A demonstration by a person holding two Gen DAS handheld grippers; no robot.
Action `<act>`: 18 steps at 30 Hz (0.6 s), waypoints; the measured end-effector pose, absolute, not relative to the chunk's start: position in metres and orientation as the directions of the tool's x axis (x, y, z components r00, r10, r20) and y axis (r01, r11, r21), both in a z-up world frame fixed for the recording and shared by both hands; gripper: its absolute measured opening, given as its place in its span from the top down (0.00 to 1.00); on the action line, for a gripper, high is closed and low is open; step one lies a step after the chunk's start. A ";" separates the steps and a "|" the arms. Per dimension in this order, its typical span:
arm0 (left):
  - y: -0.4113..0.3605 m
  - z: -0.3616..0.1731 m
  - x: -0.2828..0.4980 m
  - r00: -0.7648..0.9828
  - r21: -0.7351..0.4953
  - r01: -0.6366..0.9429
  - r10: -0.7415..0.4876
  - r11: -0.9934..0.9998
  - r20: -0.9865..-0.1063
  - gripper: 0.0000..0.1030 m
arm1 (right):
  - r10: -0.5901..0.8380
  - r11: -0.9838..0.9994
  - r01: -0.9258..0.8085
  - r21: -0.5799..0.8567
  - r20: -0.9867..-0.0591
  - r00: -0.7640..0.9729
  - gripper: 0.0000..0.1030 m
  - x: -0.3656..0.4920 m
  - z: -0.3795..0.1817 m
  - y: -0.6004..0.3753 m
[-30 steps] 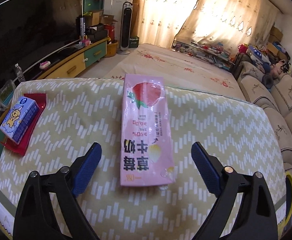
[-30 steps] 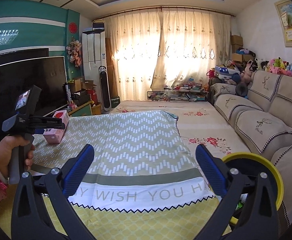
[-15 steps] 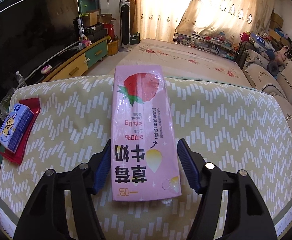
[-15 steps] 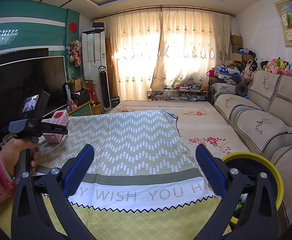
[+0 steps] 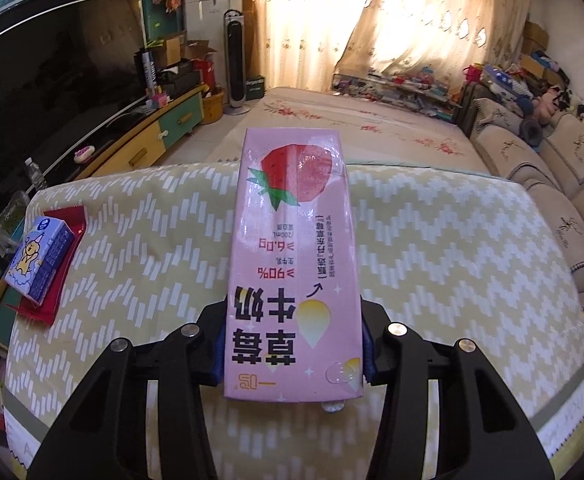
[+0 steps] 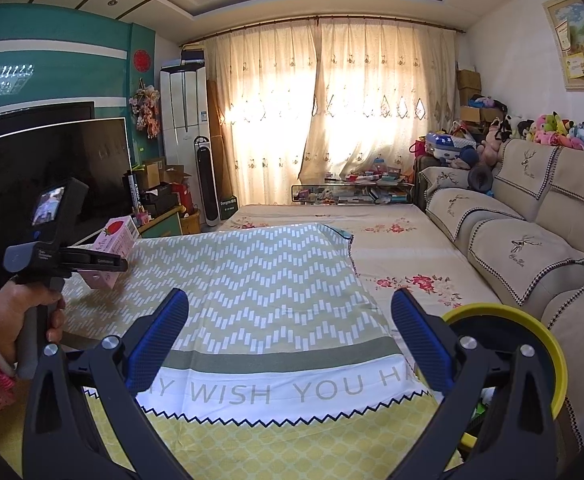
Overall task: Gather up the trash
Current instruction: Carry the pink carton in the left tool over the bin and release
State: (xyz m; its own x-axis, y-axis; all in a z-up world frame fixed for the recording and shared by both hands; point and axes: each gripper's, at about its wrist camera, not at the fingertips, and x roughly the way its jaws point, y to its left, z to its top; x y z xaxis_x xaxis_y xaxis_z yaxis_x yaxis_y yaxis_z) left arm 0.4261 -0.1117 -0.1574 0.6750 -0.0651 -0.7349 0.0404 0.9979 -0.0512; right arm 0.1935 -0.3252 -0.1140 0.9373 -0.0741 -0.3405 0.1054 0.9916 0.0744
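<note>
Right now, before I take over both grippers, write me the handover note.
Left gripper: shut on the pink strawberry milk carton, gripping its near end; in the right wrist view it looks lifted off the cloth.
Right gripper: open, holding nothing, above the chevron cloth.
Yellow-rimmed bin: low on the right side, beside the sofa.
Still on the cloth: blue carton resting on a red wrapper, far left.
Done: pink carton gripped. Left: drop it into the bin, then likely collect the blue carton and wrapper.
</note>
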 end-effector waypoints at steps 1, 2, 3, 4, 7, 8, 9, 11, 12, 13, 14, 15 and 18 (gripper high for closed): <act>-0.115 -0.152 0.418 0.681 -0.061 0.062 -0.087 0.996 -0.727 0.54 | -0.077 0.991 0.110 0.082 -0.328 0.942 0.06 0.191 -0.114 -0.326; -0.119 -0.146 0.409 0.684 -0.069 0.081 -0.106 0.994 -0.721 0.54 | -0.077 0.989 0.111 0.093 -0.310 0.948 0.06 0.188 -0.113 -0.329; -0.126 -0.140 0.398 0.688 -0.077 0.108 -0.131 0.991 -0.714 0.54 | -0.073 0.988 0.109 0.107 -0.294 0.953 0.06 0.185 -0.111 -0.331; -0.131 -0.134 0.390 0.689 -0.084 0.131 -0.151 0.988 -0.709 0.54 | -0.071 0.986 0.109 0.127 -0.271 0.960 0.06 0.180 -0.109 -0.335; -0.157 -0.122 0.363 0.680 -0.109 0.215 -0.229 0.970 -0.696 0.54 | -0.087 0.972 0.131 0.193 -0.221 0.971 0.06 0.160 -0.098 -0.355; -0.167 -0.119 0.355 0.676 -0.114 0.243 -0.252 0.963 -0.693 0.54 | -0.099 0.969 0.143 0.203 -0.211 0.973 0.06 0.153 -0.094 -0.362; -0.182 -0.116 0.345 0.667 -0.118 0.284 -0.285 0.951 -0.689 0.54 | -0.121 0.966 0.161 0.201 -0.198 0.973 0.06 0.142 -0.088 -0.370; -0.212 -0.113 0.330 0.640 -0.127 0.354 -0.339 0.926 -0.690 0.54 | -0.164 0.964 0.198 0.179 -0.189 0.968 0.06 0.126 -0.081 -0.383; -0.227 -0.113 0.323 0.626 -0.134 0.382 -0.362 0.915 -0.691 0.54 | -0.191 0.961 0.223 0.166 -0.189 0.963 0.06 0.118 -0.078 -0.391; -0.245 -0.113 0.316 0.606 -0.142 0.418 -0.392 0.897 -0.692 0.54 | -0.220 0.956 0.251 0.154 -0.191 0.957 0.06 0.108 -0.075 -0.401; -0.260 -0.113 0.311 0.591 -0.145 0.443 -0.410 0.885 -0.695 0.54 | -0.241 0.951 0.272 0.149 -0.194 0.951 0.06 0.100 -0.073 -0.408; -0.282 -0.114 0.304 0.568 -0.147 0.481 -0.435 0.864 -0.699 0.54 | -0.258 0.946 0.290 0.147 -0.202 0.945 0.06 0.094 -0.072 -0.416; -0.344 -0.118 0.284 0.506 -0.147 0.574 -0.489 0.806 -0.711 0.54 | -0.304 0.929 0.339 0.151 -0.214 0.928 0.06 0.072 -0.069 -0.440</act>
State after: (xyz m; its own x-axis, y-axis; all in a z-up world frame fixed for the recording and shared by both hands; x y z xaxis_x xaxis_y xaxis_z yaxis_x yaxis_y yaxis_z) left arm 0.2841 -0.3443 -0.1184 0.5055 -0.4893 -0.7107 0.5739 0.8057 -0.1465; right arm 0.0718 -0.4401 -0.0685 0.9283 -0.3042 -0.2137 0.3390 0.9286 0.1508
